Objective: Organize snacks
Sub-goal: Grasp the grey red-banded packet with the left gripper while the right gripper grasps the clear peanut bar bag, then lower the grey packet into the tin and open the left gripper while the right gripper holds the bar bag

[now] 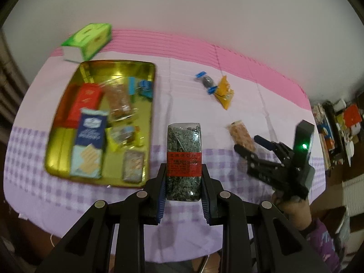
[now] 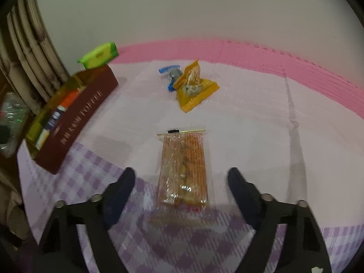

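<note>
While the left gripper [image 1: 183, 175] squeezes a dark green snack pack [image 1: 183, 159] between its two fingers, the pack sticks straight out in front of it, above the tablecloth [image 1: 182, 95]. A red label wraps around the pack's middle.

To the left of that gripper sits a gold tin [image 1: 102, 122]. It holds a blue cracker box [image 1: 89, 143], a red box [image 1: 85, 101], a clear bag of brown snacks [image 1: 118, 102] and some small packs. Past the tin's far corner lies a green box [image 1: 89, 39].

Off to the right, the right gripper [image 1: 252, 146] is wide open and holds nothing. Seen from its own camera, an orange bar [image 2: 184, 170] in a clear wrapper lies flat on the cloth right between its spread fingers [image 2: 120, 188], not touching either one. The bar points away from the gripper.

Farther ahead of the right gripper, a yellow bag [image 2: 195, 88] and a candy [image 2: 171, 75] with blue twisted ends lie touching each other. Both are well apart from the bar.

Ahead and to the left of the right gripper, the tin shows its dark red side with gold letters.
</note>
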Motion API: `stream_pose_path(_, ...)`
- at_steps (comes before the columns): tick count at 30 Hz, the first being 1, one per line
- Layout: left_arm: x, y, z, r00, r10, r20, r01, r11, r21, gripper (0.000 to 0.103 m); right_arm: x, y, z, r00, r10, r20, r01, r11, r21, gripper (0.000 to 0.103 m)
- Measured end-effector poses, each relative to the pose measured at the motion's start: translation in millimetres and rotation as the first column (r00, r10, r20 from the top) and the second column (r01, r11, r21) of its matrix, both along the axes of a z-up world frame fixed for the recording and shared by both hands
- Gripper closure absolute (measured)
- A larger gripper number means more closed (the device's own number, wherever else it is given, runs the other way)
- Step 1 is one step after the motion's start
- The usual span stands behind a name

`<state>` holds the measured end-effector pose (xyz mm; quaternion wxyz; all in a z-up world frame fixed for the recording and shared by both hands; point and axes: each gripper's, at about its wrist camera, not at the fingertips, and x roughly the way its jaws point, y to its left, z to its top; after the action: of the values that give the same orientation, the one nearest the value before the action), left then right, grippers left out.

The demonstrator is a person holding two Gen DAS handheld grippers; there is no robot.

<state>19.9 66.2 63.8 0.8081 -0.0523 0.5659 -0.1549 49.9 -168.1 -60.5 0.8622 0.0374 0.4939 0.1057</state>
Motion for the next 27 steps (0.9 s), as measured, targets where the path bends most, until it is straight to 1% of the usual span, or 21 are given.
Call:
stream_pose_path(4, -6, 24, 7, 0.999, 0.039, 0.011, -0.039, 0.999, -0.004, 0.076, 5, 6, -1, 1.000, -0.001, -0.011, 0.000, 0.999, -0.052, 0.042)
stream_pose_path(5, -7, 30, 8, 0.999, 0.048, 0.014, -0.048, 0.999, -0.006, 0.076, 6, 8, -1, 1.000, 0.000, -0.014, -0.001, 0.997, -0.076, 0.046)
stream_pose_path(6, -8, 35, 9, 0.998, 0.057, 0.017, -0.056, 0.998, -0.009, 0.076, 5, 10, -1, 1.000, 0.005, -0.011, -0.006, 0.995, -0.102, 0.057)
stream_pose_path(7, -10, 41, 11, 0.998, 0.067, 0.020, -0.067, 0.998, -0.011, 0.076, 5, 13, -1, 1.000, 0.015, -0.008, -0.016, 0.991, -0.130, 0.064)
stream_pose_path(8, -9, 46, 11, 0.997, 0.077, 0.022, -0.077, 0.997, -0.013, 0.076, 4, 15, -1, 1.000, 0.025, -0.007, -0.026, 0.989, -0.145, 0.067)
stream_pose_path(10, -9, 56, 12, 0.995, 0.097, 0.027, -0.096, 0.995, -0.016, 0.076, 3, 16, -1, 0.999, 0.039, -0.014, -0.041, 0.989, -0.146, 0.068)
stream_pose_path(12, -9, 66, 13, 0.992, 0.119, 0.033, -0.118, 0.993, -0.016, 0.076, -1, 18, 1, 0.999, 0.039, -0.003, -0.040, 0.987, -0.154, 0.069)
stream_pose_path(14, -8, 74, 12, 0.990, 0.134, 0.037, -0.133, 0.991, -0.016, 0.076, -6, 20, 0, 0.999, 0.042, 0.003, -0.041, 0.990, -0.135, 0.069)
stream_pose_path(16, -6, 83, 11, 0.988, 0.150, 0.043, -0.150, 0.989, -0.011, 0.076, -10, 21, -2, 0.999, 0.027, 0.022, -0.024, 0.991, -0.129, 0.069)
stream_pose_path(21, -3, 99, 8, 0.980, 0.184, 0.070, -0.185, 0.983, 0.007, 0.076, -19, 10, -3, 0.996, -0.060, 0.068, 0.066, 0.994, -0.092, 0.068)
stream_pose_path(23, -3, 105, 5, 0.977, 0.198, 0.083, -0.200, 0.980, 0.018, 0.076, -21, 7, -3, 0.994, -0.074, 0.080, 0.080, 0.994, -0.078, 0.068)
stream_pose_path(27, -1, 119, -5, 0.966, 0.237, 0.099, -0.242, 0.969, 0.040, 0.076, -25, 6, -4, 0.991, -0.078, 0.105, 0.087, 0.993, -0.079, 0.068)
